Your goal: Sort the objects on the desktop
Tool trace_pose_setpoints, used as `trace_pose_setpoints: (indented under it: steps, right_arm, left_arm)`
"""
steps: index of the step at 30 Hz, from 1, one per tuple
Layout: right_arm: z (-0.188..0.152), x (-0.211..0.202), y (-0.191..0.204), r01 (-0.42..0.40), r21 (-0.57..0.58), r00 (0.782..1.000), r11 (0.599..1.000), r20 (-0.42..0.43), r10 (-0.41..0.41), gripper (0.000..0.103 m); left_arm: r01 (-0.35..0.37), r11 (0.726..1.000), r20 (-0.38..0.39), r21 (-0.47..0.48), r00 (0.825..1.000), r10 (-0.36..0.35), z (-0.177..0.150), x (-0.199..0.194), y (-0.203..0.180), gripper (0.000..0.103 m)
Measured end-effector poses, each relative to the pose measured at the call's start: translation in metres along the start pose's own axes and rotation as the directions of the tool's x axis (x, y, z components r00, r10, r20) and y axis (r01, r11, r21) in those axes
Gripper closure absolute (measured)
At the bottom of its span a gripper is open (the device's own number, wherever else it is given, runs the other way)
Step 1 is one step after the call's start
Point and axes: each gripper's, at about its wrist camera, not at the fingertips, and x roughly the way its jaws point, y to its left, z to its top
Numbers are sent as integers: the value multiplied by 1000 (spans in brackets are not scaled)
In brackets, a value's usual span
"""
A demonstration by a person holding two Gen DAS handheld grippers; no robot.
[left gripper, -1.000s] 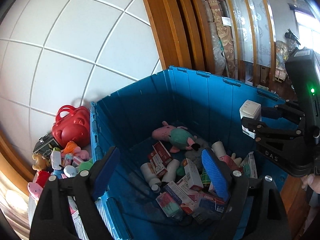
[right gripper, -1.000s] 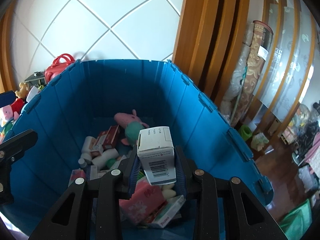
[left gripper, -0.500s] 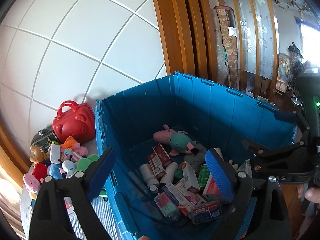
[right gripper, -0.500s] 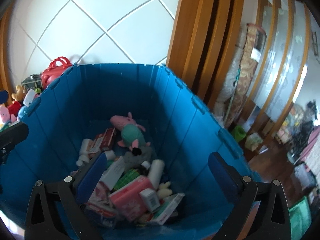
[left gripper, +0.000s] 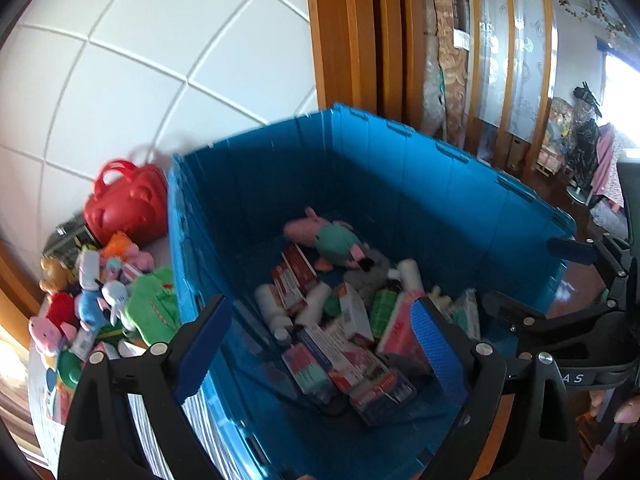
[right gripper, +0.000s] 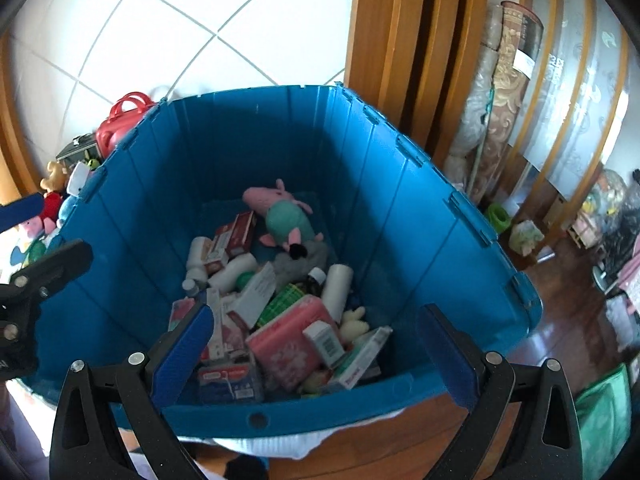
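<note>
Right gripper (right gripper: 312, 352): my fingers stand wide apart with nothing between them; they have just been opening, low centre of the right view, over the near rim of the bin (right gripper: 472, 216).
Left gripper (left gripper: 320, 344): my fingers are spread and empty too, bottom centre of the left view, straddling the bin's left wall.
White box (right gripper: 325, 340): lies loose on the pink pack (right gripper: 288, 350), lower centre of the right view, inside the bin.
Toys (left gripper: 100, 288): I see the unsorted heap on the counter at the left edge of the left view, beside the red case (left gripper: 124, 204).
Handling: I judge the plush light, soft and forgiving; I would pinch a body or a limb, and expect some sag.
Boxes: I judge them light, stiff, a little slick; I would take them across the narrow faces.
Red case: it looks like hard plastic; I would take the handle.
</note>
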Motion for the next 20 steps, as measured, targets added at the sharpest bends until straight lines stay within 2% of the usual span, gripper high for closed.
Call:
trace_pose_setpoints:
  steps: [7, 20]
  right_arm:
    - [-8, 2, 4, -21, 2, 999, 1000, -45, 21, 0]
    - [-9, -1, 7, -6, -2, 999, 1000, -40, 6, 0]
  left_arm:
    - [5, 1000, -22, -5, 1000, -5, -4, 0, 0, 11]
    - [9, 1000, 0, -6, 1000, -9, -7, -7, 2, 11]
